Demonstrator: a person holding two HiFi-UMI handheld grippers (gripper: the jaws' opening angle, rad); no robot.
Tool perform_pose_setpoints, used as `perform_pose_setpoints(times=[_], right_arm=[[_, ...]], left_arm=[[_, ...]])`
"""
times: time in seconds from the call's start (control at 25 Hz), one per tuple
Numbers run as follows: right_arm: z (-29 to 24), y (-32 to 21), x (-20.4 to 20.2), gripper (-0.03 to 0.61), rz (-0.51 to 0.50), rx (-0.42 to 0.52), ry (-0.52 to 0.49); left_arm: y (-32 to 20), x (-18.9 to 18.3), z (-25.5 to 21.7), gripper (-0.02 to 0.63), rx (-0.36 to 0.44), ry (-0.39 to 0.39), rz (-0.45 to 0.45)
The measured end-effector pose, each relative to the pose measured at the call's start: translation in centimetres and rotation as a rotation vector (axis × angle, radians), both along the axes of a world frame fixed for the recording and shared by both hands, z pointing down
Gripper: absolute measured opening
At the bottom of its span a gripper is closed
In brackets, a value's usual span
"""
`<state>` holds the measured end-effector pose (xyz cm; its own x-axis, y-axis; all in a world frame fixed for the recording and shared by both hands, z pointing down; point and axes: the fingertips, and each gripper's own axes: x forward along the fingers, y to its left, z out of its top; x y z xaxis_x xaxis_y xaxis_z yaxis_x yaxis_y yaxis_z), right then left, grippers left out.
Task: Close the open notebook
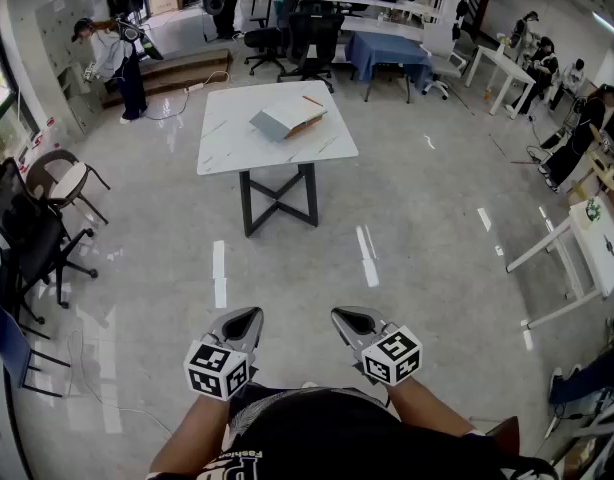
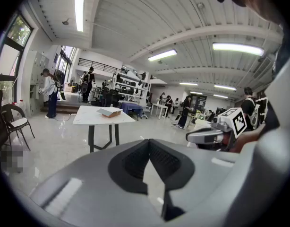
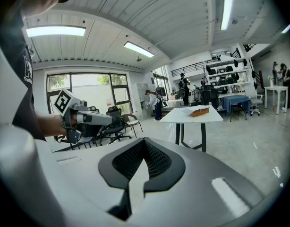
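Observation:
The notebook (image 1: 287, 120) lies on a white marble-look table (image 1: 237, 153) a few steps ahead of me; its grey cover slants up over a brown page. It also shows small in the left gripper view, notebook (image 2: 109, 111), and in the right gripper view, notebook (image 3: 200, 111). Both grippers are held close to my body, far from the table. My left gripper (image 1: 245, 316) and right gripper (image 1: 345, 316) point forward side by side over the floor. Each has its jaws together with nothing between them, as seen at the left gripper (image 2: 149, 144) and the right gripper (image 3: 145, 144).
Black-legged chairs (image 1: 32, 238) stand at the left. Office chairs (image 1: 302, 33) and a blue-covered table (image 1: 387, 53) are behind the white table. Another white table (image 1: 597, 243) is at the right. A person (image 1: 112, 63) stands far left; several people are far right.

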<state>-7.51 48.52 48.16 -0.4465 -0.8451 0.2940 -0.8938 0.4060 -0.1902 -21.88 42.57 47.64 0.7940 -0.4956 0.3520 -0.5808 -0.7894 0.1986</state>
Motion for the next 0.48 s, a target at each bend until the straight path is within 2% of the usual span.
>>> perform_pose_setpoints(times=[0.2, 0.48], right_arm=[[-0.52, 0.23, -0.30, 0.000, -0.021, 0.018, -0.002], [-0.04, 0.83, 0.15, 0.000, -0.020, 0.007, -0.023]], left_arm=[[0.36, 0.36, -0.26, 0.057, 0.030, -0.018, 0.008], [0.88, 0.85, -0.37, 0.057, 0.017, -0.004, -0.001]])
